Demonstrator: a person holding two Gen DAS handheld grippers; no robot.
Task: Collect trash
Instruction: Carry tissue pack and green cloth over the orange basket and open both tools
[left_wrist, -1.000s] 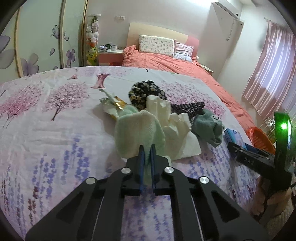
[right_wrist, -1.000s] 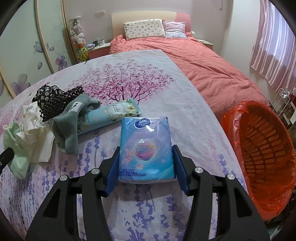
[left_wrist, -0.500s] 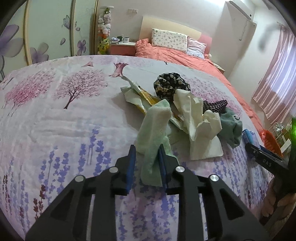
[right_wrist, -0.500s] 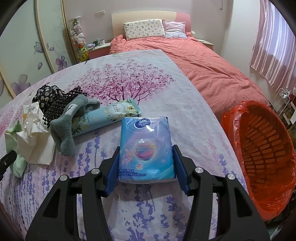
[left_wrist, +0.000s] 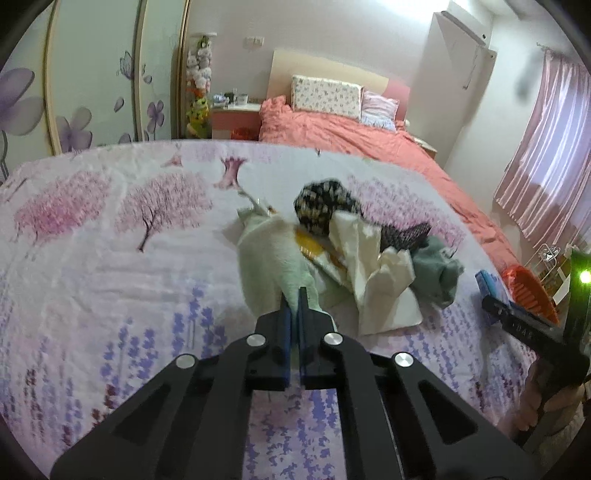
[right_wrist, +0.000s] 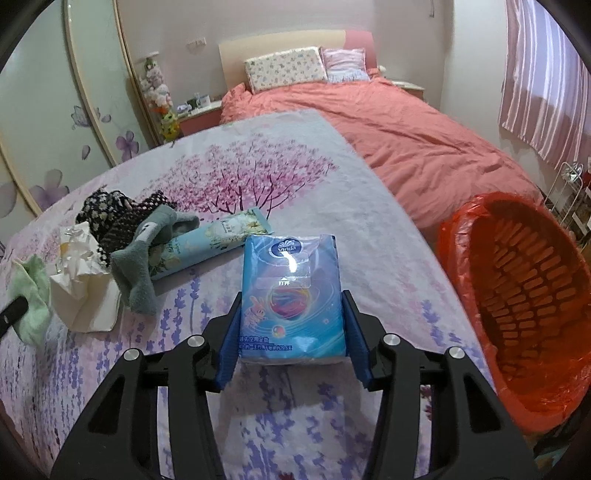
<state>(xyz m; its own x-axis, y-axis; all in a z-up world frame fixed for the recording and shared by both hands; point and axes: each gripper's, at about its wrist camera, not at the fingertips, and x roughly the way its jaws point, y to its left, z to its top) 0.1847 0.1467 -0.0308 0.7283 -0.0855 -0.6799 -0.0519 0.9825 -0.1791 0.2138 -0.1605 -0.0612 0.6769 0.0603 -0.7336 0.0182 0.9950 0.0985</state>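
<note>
A: Pinching tight, the left gripper (left_wrist: 294, 295) has its jaws nearly together on the pale green fleecy cloth (left_wrist: 271, 266), at the near edge of the heap on the floral-print bedspread (left_wrist: 110, 258).

B: And the right gripper (right_wrist: 291, 314)?

A: Its jaws sit wide, clamped on both sides of the blue plastic tissue pack (right_wrist: 291, 291), which lies flat on the bedspread.

B: What sits in that heap?

A: Crumpled cream paper (left_wrist: 376, 273), a grey-green sock (right_wrist: 140, 266), a black floral fabric piece (left_wrist: 325, 206), plus a long pale-blue flowered packet (right_wrist: 214, 243) just beside the tissue pack.

B: Where's the bin?

A: The orange basket lined with a red plastic bag (right_wrist: 517, 295) stands off the bedspread's right edge, near the right gripper.
</note>
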